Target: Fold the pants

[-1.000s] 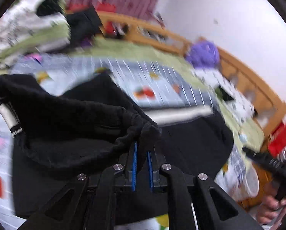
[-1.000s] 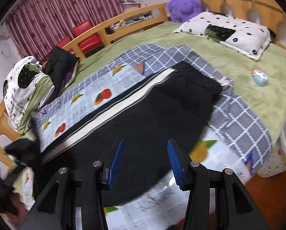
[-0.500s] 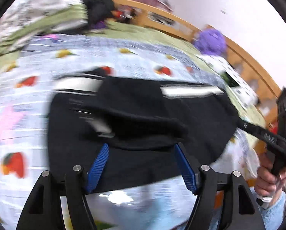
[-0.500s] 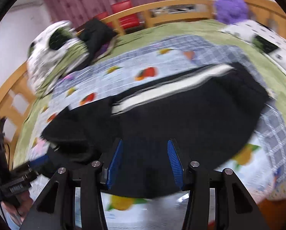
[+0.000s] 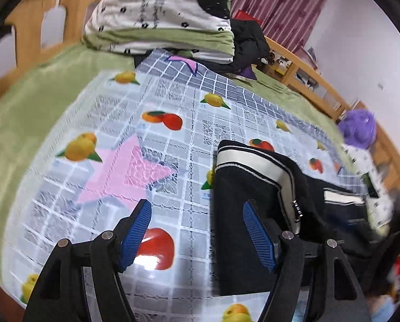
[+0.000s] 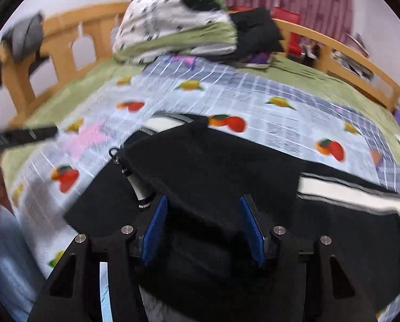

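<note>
Looking down my left hand-held gripper (image 5: 197, 230), I see its jaws standing wide over the fruit-print sheet (image 5: 173, 123) on the bed, holding nothing, with the black pants (image 5: 240, 241) lying just under its right finger. My right hand-held gripper (image 6: 204, 228) hangs over the pants' folded-over black cloth, its jaws opening and not pressing on it.

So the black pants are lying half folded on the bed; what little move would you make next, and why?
Probably bring the left gripper over the pants' striped end and pinch it. Its jaws stand open and empty, mostly above the fruit-print sheet beside the pants. The right gripper, jaws opening, hovers over the black fold.
</note>
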A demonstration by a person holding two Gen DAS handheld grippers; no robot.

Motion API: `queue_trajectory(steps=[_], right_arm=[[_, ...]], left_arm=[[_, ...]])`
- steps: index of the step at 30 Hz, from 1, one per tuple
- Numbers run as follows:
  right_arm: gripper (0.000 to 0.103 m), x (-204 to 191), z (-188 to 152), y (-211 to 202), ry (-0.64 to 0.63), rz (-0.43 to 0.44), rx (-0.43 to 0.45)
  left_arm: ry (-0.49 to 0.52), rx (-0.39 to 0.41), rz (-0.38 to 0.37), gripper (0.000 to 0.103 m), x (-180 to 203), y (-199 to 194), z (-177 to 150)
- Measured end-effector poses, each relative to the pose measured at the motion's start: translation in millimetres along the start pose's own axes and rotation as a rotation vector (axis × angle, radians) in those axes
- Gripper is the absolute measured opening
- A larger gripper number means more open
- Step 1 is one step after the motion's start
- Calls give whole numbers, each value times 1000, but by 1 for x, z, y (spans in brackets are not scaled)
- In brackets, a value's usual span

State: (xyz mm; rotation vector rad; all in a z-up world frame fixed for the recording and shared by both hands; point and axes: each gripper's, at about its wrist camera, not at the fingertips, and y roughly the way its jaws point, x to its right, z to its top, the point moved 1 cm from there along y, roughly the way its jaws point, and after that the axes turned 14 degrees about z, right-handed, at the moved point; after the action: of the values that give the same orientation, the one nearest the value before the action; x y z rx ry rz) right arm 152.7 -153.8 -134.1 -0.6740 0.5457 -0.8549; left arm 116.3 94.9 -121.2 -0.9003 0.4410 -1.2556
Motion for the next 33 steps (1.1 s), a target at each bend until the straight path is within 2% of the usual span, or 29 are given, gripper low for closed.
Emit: queue_trajectory(steps=[1, 2, 3, 4, 6, 9, 11, 14, 16, 17, 18, 19, 23, 25, 27, 29, 30, 31, 32, 33], right_arm=[[36, -5, -1, 18, -43, 8, -53], [4, -7, -2, 29, -70, -9, -94], [5, -7, -2, 35, -75, -28, -121], [5, -1, -1, 34, -59, -38, -111], [5, 23, 8, 15, 41, -28, -7], [7, 81, 13, -7, 234, -117, 65], [12, 130, -2, -11, 417, -124, 43], [16, 156, -23, -21, 510, -138, 11], [25, 155, -32, -36, 520, -124, 51], [39, 152, -40, -48, 531, -87, 83], [49, 149, -45, -54, 537, -58, 102], [50, 146, -49, -58, 539, -28, 117], [50, 127, -65, -71, 531, 65, 147], [50, 115, -66, -69, 492, 80, 148], [50, 98, -68, -60, 422, 62, 102], [50, 83, -73, -38, 341, 58, 11], [50, 80, -73, -32, 318, 38, -12], [50, 76, -75, -24, 283, -19, -43], [37, 74, -78, -13, 258, -84, -93], [29, 77, -79, -11, 277, -94, -95]], left_arm=[[-4, -8, -2, 69, -1, 2, 0], [-1, -10, 1, 69, -1, 4, -1], [7, -7, 11, 69, 0, 4, -2], [14, -4, 18, 69, 2, 5, -3], [31, 6, 28, 69, 4, 3, -3], [53, 12, 26, 69, 9, 0, -6], [67, 11, 29, 69, 10, -1, -7], [87, 11, 43, 69, 14, -2, -9], [86, 17, 46, 69, 14, -3, -9], [83, 17, 45, 69, 15, -3, -9], [83, 15, 45, 69, 15, -3, -10], [88, 12, 44, 69, 14, -3, -10], [96, 6, 56, 69, 17, -1, -14], [97, 4, 61, 69, 20, -1, -15], [96, 0, 55, 69, 22, -1, -16], [101, -3, 56, 69, 24, 1, -17], [106, -4, 62, 69, 25, 1, -18], [109, -4, 68, 69, 25, 2, -19], [110, -4, 72, 69, 26, 2, -19], [109, -3, 73, 69, 26, 1, -19]])
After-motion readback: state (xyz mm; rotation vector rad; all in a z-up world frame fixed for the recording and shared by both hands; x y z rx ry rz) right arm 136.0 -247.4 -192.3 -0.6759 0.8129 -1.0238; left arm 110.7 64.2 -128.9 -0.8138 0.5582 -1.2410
